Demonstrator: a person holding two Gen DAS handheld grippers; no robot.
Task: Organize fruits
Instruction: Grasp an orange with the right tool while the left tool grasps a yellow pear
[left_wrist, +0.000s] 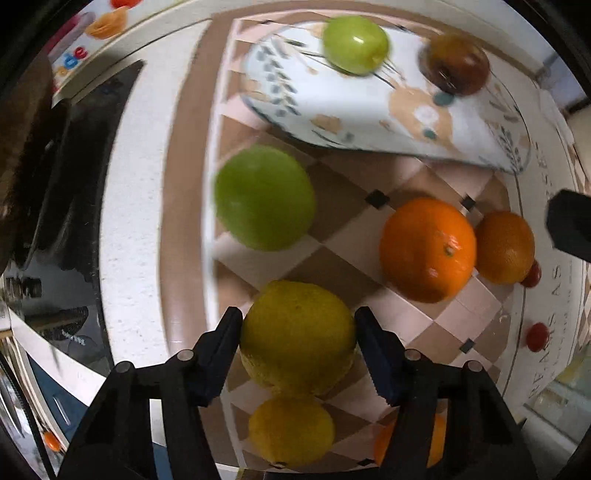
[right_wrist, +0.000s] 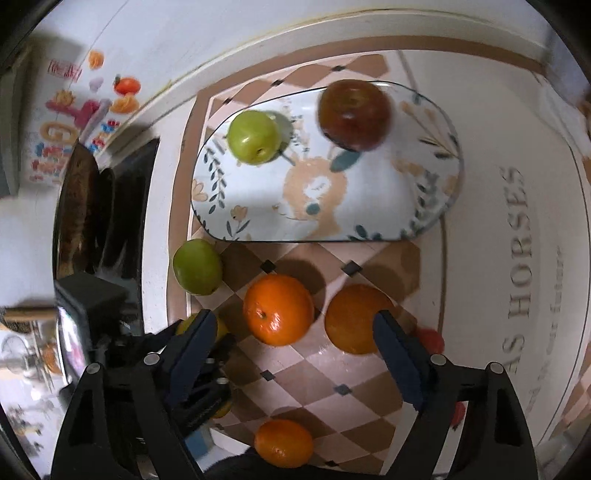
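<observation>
Gripping: left tongs (left_wrist: 298, 332) pinch the yellow lemon (left_wrist: 297, 338); squeeze gently.
Waiting: right tongs (right_wrist: 295, 336) wide, empty, orange (right_wrist: 277, 309) between.

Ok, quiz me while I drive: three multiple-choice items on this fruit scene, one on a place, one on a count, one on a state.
1. Where is the red apple?
A. on the patterned plate
B. on the checkered mat
C. in the right gripper

2. How many fruits lie on the plate?
A. one
B. two
C. four

3. What is the left gripper doing?
A. hanging open over bare mat
B. closing on the green apple
C. flanking the yellow citrus with its fingers at each side

Answers:
1 A: the apple sits on the plate beside the small green apple.
2 B: only those two are on it.
3 C: the fruit fills the gap between the fingers; the right gripper stands open above the oranges.
</observation>
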